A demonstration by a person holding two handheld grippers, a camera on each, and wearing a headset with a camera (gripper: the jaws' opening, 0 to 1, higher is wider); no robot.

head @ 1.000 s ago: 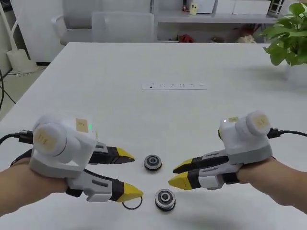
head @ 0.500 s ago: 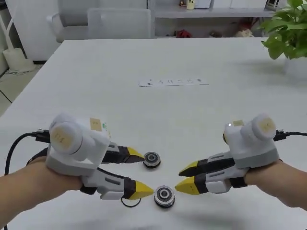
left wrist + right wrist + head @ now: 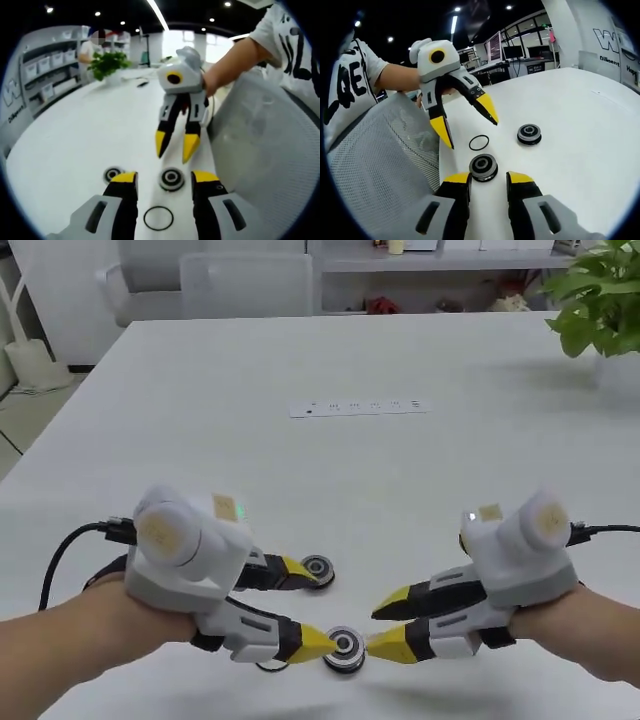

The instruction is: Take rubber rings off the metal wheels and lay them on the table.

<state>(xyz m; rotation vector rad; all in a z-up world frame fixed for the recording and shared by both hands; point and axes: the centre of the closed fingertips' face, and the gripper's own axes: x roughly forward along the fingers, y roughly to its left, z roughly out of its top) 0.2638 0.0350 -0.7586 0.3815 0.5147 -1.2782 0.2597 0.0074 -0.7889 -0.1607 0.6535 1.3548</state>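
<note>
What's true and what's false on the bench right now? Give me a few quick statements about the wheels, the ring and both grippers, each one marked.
1. Two wheels sit on the table, a near wheel and a far wheel. True.
2. A loose ring lies flat on the table close to the left gripper. True.
3. The right gripper is shut on the near wheel. False: its jaws are apart, aimed at that wheel and holding nothing.
4. The loose ring rests on top of the near wheel. False: it lies on the table, apart from it.
5. The left gripper is open. True.
</note>
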